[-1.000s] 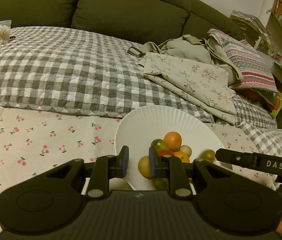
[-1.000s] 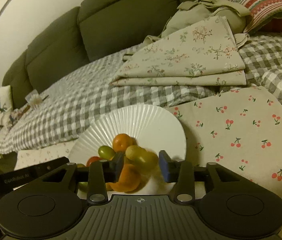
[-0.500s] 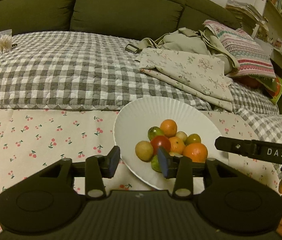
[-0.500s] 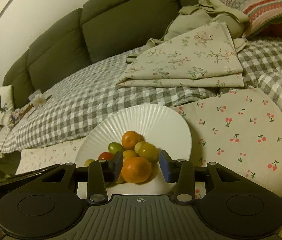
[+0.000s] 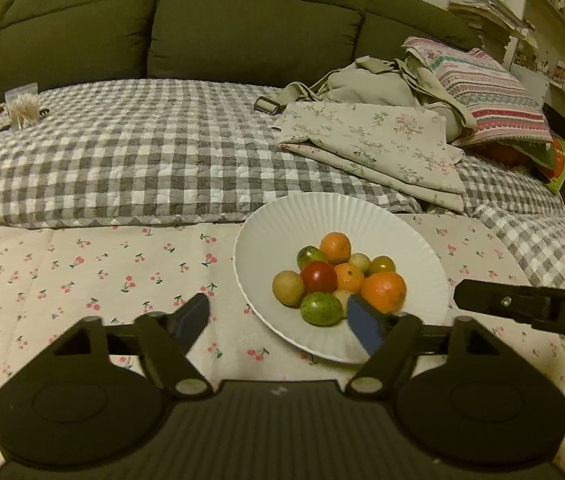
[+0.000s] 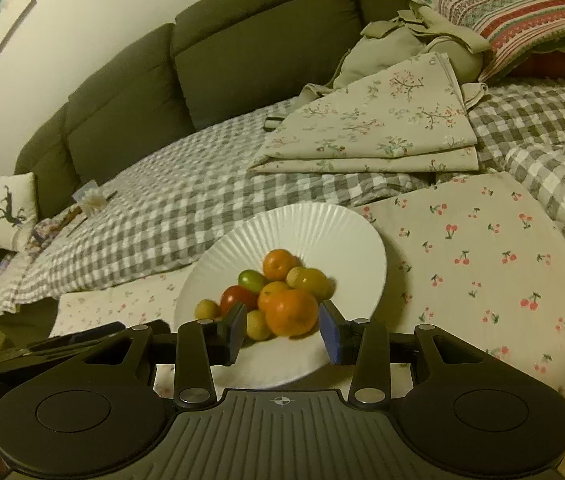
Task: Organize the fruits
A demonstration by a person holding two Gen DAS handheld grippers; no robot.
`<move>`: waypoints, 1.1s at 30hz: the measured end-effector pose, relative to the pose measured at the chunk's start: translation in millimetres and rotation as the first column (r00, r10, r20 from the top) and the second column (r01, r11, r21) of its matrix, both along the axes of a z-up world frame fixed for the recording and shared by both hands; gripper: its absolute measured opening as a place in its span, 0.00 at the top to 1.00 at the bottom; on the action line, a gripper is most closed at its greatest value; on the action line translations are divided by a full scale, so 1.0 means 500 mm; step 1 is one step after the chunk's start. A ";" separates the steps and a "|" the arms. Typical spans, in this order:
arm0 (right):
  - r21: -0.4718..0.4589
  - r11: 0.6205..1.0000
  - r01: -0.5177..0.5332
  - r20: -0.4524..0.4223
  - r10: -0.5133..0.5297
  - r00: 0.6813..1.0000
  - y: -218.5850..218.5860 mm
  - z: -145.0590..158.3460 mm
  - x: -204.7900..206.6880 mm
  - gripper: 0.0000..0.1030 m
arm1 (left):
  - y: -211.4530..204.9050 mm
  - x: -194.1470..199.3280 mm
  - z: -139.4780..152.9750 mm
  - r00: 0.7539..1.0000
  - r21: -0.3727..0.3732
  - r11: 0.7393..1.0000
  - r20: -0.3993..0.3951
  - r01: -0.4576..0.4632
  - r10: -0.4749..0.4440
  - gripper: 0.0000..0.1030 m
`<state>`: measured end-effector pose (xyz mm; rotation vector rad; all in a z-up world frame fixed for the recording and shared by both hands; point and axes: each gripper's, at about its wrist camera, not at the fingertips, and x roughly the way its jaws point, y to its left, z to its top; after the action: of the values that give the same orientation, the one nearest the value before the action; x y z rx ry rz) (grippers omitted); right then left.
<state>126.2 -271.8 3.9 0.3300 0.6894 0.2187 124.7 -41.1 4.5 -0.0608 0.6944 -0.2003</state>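
Observation:
A white ribbed plate sits on a cherry-print cloth and holds a pile of several small fruits: oranges, a red tomato, green and yellow ones. My left gripper is open and empty, just in front of the plate's near left rim. My right gripper is open and empty above the plate's near edge, with a large orange lying in the pile just beyond its open jaws. The right gripper's side shows at the right of the left wrist view.
A grey checked quilt covers the green sofa behind the plate. Folded floral cloths, a beige bag and a striped pillow lie at the back right. A box of toothpicks stands at the far left.
Both grippers have pulled back from the plate and risen. The left jaws have opened wide. The orange that sat between the right jaws now lies in the pile.

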 end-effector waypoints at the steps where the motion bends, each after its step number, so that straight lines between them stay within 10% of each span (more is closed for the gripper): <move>1: -0.006 1.000 -0.005 -0.001 0.005 1.000 0.003 0.009 -0.010 0.62 | -0.001 -0.011 0.005 1.000 0.007 1.000 0.002 -0.001 0.001 0.18; 13: -0.059 0.997 -0.042 0.072 0.046 0.996 0.047 0.084 -0.159 0.46 | 0.022 -0.157 0.045 0.999 0.024 0.999 0.023 -0.042 0.041 0.08; 20: -0.061 0.998 -0.019 0.078 0.024 0.997 0.062 0.103 -0.223 0.11 | 0.041 -0.226 0.049 0.994 0.018 0.994 0.026 -0.103 0.103 0.03; 33: -0.112 0.993 -0.037 0.090 0.047 0.995 0.099 0.114 -0.324 0.04 | 0.047 -0.320 0.065 0.990 0.049 0.989 0.043 -0.138 0.136 0.01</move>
<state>-36.0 -222.4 60.7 0.1990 0.6148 0.2339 -35.4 -17.6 36.9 -0.0549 0.6532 -0.0518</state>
